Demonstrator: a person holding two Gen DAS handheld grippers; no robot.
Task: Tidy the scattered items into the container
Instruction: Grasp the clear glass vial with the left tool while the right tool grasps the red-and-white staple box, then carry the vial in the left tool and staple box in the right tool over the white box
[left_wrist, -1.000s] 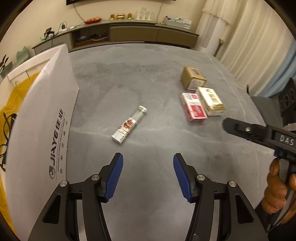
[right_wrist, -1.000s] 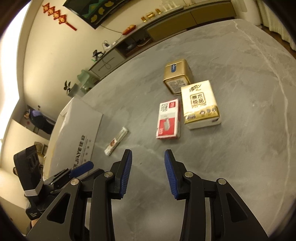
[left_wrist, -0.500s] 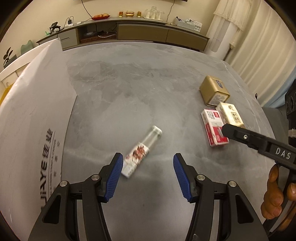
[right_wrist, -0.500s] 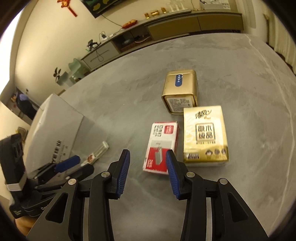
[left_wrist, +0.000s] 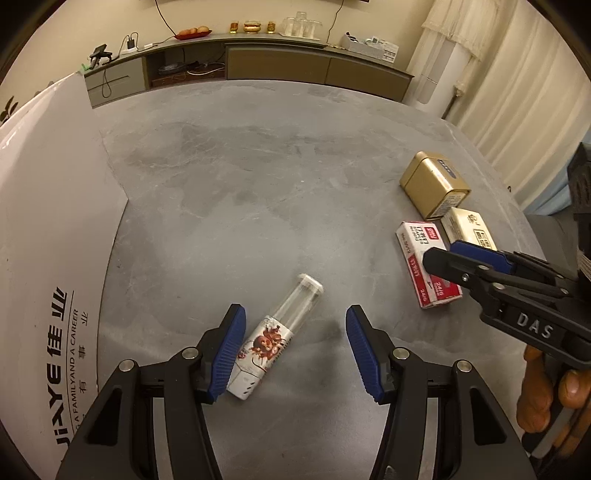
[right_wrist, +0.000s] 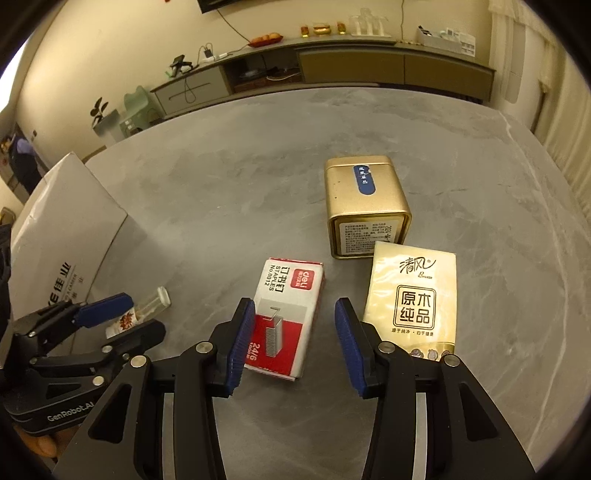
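Four items are out on the tabletop (left_wrist: 258, 177), none in the container as far as I can see: small bottle (left_wrist: 275, 338), staples box (right_wrist: 286, 314), gold tin (right_wrist: 365, 206), tissue pack (right_wrist: 413, 299). The white box (left_wrist: 48, 258) on the left is presumably the container; its inside is not visible in either view, so I can't confirm it's empty.

Left gripper (left_wrist: 291, 352): fingers spread, straddling the bottle's labelled near end. Bottle lies on its side, angled, clear cap end pointing far-right. Left pad looks just beside or touching the bottle; can't tell which. Nothing pinched yet.

Right gripper (right_wrist: 290, 338): fingers spread over the near end of the staples box, which lies flat on the tabletop. Left finger overlaps the box edge in view; contact unclear. Not closed on it.

Tin sits far of the tissue pack, the two touching or nearly so. Staples box just left of the tissue pack, apart from it.

Judgement: task at the start, zero of four stowed. Both grippers are in pre-grasp. Left to do: close, lift, carry each to the box on the left, then tin and tissue pack.
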